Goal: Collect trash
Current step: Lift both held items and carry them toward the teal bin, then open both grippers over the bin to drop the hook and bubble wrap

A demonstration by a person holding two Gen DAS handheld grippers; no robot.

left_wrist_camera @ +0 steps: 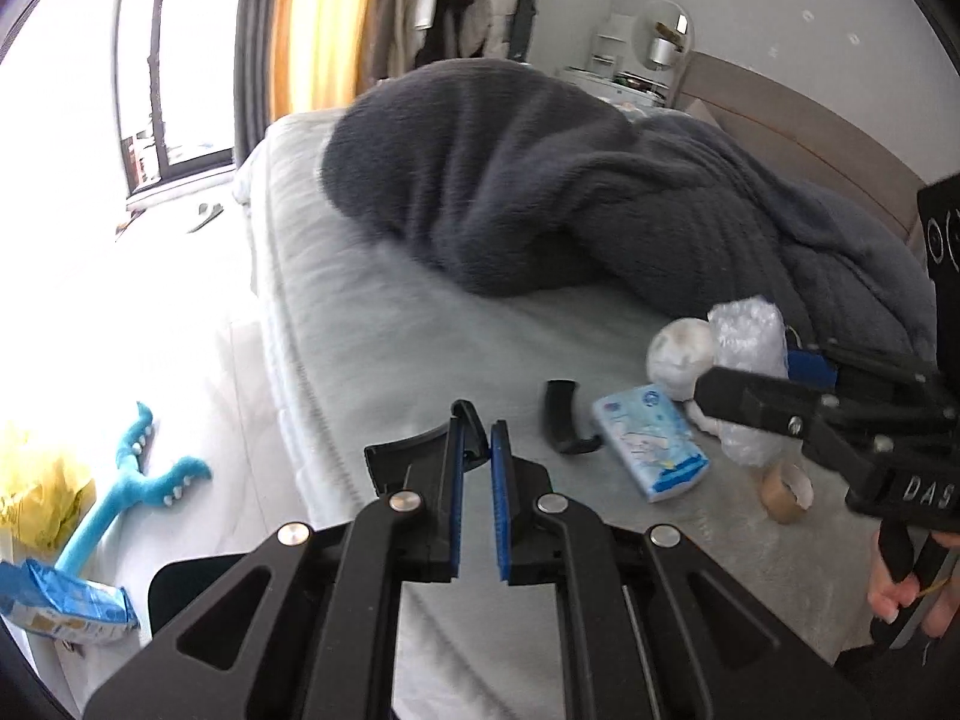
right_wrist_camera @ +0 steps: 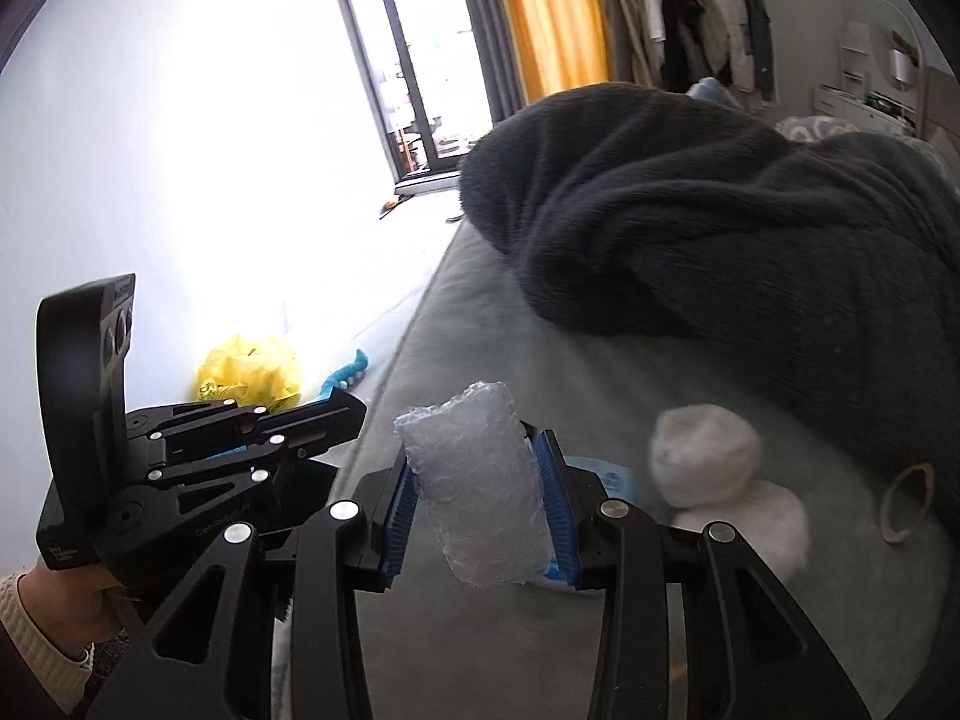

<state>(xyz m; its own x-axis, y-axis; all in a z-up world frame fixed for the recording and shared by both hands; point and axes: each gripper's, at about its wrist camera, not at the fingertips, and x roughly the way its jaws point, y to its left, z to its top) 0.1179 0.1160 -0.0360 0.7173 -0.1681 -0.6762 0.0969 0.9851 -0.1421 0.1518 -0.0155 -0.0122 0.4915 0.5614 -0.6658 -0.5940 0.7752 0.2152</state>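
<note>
The right gripper [right_wrist_camera: 477,507] clamps one roll of bubble wrap [right_wrist_camera: 480,480] upright above the bed [left_wrist_camera: 372,324]. The left gripper [left_wrist_camera: 477,456] is closed on nothing. On the bed lie one tissue pack [left_wrist_camera: 651,441], two white cotton balls [right_wrist_camera: 705,456], one tape roll [left_wrist_camera: 786,492], one black clip [left_wrist_camera: 564,420] and one dark blanket [left_wrist_camera: 540,180]. One yellow bag [right_wrist_camera: 249,372] sits on the floor.

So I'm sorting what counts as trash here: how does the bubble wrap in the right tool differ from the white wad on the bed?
The bubble wrap is clear, crinkly and roughly oblong; the white wad is opaque, soft-looking and rounded. The bubble wrap is clamped upright in the right tool, off the bed; the white wad rests on the bed, untouched. Both look light and crumpled.
</note>
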